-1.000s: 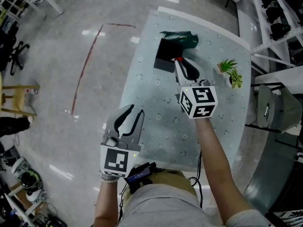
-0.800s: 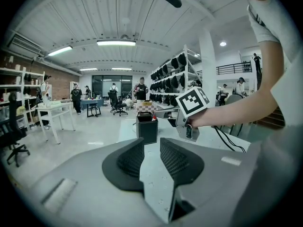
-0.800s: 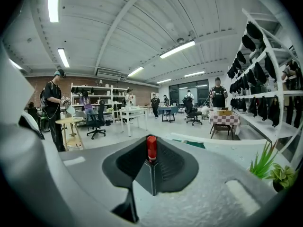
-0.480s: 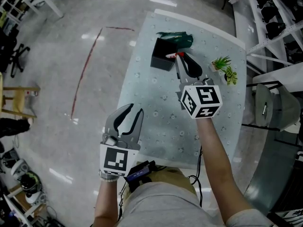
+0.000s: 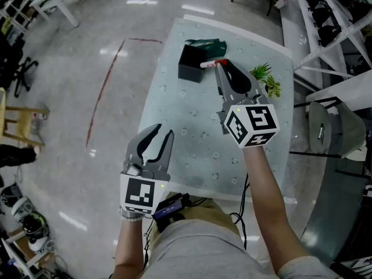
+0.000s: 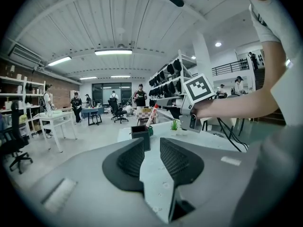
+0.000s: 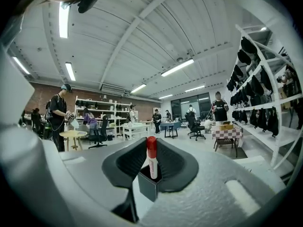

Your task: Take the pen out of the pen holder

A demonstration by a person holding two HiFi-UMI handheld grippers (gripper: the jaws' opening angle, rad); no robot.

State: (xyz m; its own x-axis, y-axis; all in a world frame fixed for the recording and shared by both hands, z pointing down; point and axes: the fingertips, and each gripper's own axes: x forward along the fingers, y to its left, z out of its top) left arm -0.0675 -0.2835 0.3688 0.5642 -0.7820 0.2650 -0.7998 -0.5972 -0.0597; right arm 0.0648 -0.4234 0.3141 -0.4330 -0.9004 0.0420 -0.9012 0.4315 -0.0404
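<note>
R claw clamps pen on barrel below cap, above pen holder near worktop far edge. Light, stiff, slick: may pivot. L claw jaws apart, empty.

Table: ahead of the person.
Pen holder: on the table's far end, towards the left.
Crumpled thing: just behind the pen holder.
Pen: between the right gripper's jaws, over the pen holder's right side.
Plant: on the table, right of the right gripper.
Left gripper: over the table's near left edge, well apart from the pen holder.
</note>
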